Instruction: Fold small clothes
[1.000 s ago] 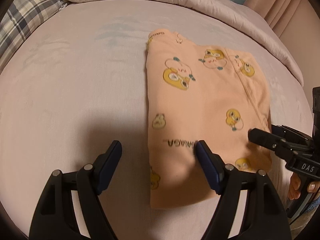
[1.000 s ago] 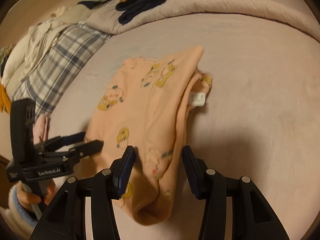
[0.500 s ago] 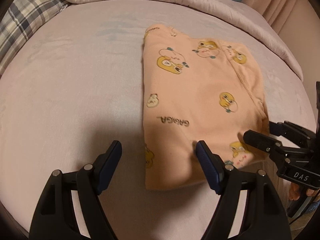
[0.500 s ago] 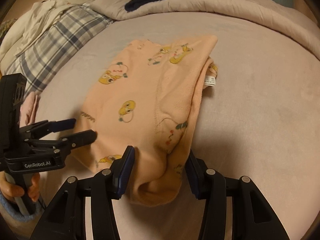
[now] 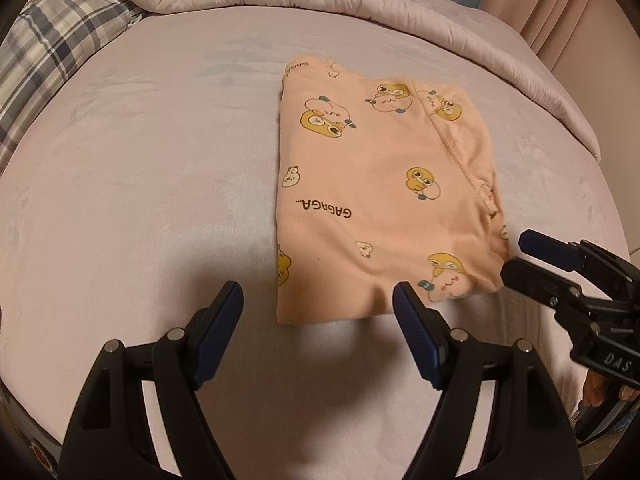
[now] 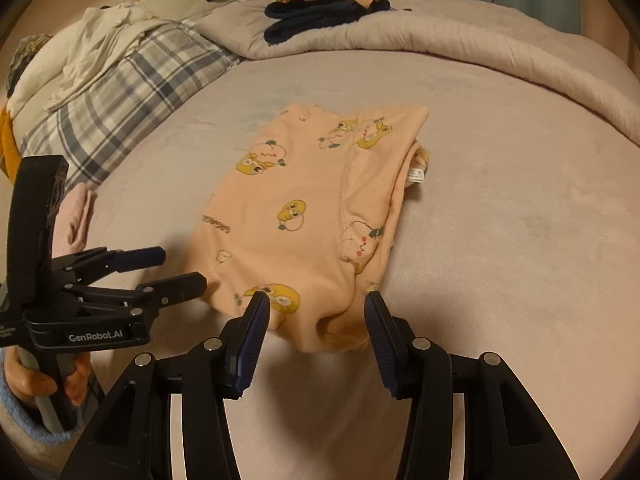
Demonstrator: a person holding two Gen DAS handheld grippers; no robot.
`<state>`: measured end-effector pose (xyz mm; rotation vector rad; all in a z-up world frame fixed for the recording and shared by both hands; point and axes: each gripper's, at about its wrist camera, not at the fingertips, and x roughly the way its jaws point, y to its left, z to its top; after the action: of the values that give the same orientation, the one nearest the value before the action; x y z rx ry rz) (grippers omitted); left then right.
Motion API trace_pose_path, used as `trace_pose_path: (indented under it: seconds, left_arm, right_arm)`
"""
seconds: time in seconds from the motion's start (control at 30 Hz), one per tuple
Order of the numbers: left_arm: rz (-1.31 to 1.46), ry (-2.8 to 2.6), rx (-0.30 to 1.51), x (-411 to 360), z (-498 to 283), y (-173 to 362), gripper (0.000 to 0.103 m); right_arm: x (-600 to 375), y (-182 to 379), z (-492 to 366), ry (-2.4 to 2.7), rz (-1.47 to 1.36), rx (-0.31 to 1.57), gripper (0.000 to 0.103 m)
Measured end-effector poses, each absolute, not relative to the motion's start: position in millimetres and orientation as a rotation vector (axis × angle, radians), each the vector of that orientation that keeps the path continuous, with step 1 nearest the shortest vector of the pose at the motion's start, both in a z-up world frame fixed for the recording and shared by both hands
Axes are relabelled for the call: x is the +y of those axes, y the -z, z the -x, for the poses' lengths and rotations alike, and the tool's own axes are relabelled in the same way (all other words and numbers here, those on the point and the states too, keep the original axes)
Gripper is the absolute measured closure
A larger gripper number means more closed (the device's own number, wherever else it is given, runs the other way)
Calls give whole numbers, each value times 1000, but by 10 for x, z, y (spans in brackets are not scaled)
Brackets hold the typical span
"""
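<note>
A folded peach garment with yellow duck prints (image 5: 380, 200) lies flat on the pale bed sheet (image 5: 140, 180); it also shows in the right wrist view (image 6: 304, 216), with a white label at its right edge. My left gripper (image 5: 318, 304) is open and empty, just short of the garment's near edge. My right gripper (image 6: 316, 312) is open and empty at the garment's near corner, which bulges up a little between the fingers. Each gripper shows in the other's view: the right one (image 5: 520, 256) and the left one (image 6: 180, 268).
A rolled duvet (image 6: 440, 40) runs along the far side with a stack of folded dark and peach clothes (image 6: 324, 8) on it. A plaid blanket (image 6: 132, 84) and a pile of white clothes (image 6: 80, 56) lie at the left. A pink cloth (image 6: 78, 216) sits near the left gripper.
Both grippers have pulled back from the garment toward the near edge of the bed. The right gripper, which straddled the lifted near corner, now has it lying lower in front of it.
</note>
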<state>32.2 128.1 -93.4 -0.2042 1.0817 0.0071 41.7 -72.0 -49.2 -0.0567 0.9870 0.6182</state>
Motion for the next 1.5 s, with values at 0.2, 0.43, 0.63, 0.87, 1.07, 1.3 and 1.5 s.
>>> trace_pose_path:
  seconds: [0.2,0.43,0.63,0.87,1.07,1.3,1.5]
  left_arm:
    - [203,-5,1074,1238,-251,822,11]
    - [170,-70,1051,1216,-203,701,1]
    - [161,-84,997,1187,-108,484,1]
    - [127,-132,959,1150,22,211,1]
    - [142,-134,946,1132,78,122,1]
    - [136,-147,947,1121,92,116,1]
    - [127,-170,946,1135,97,108,1]
  right_arm:
    - [-712,394,-319,-619,64,950,37]
    - [-735,268,-214,-611,48,907,22]
    - [-770,98,-112,-606,26,853,6]
    - [-781,-156,4,-632,-14,778,1]
    - [-763,-291,109,-649,8,725,1]
    - [-731,-234,102,-634,24,751,1]
    - [-731,-226,110,-630,25,758,1]
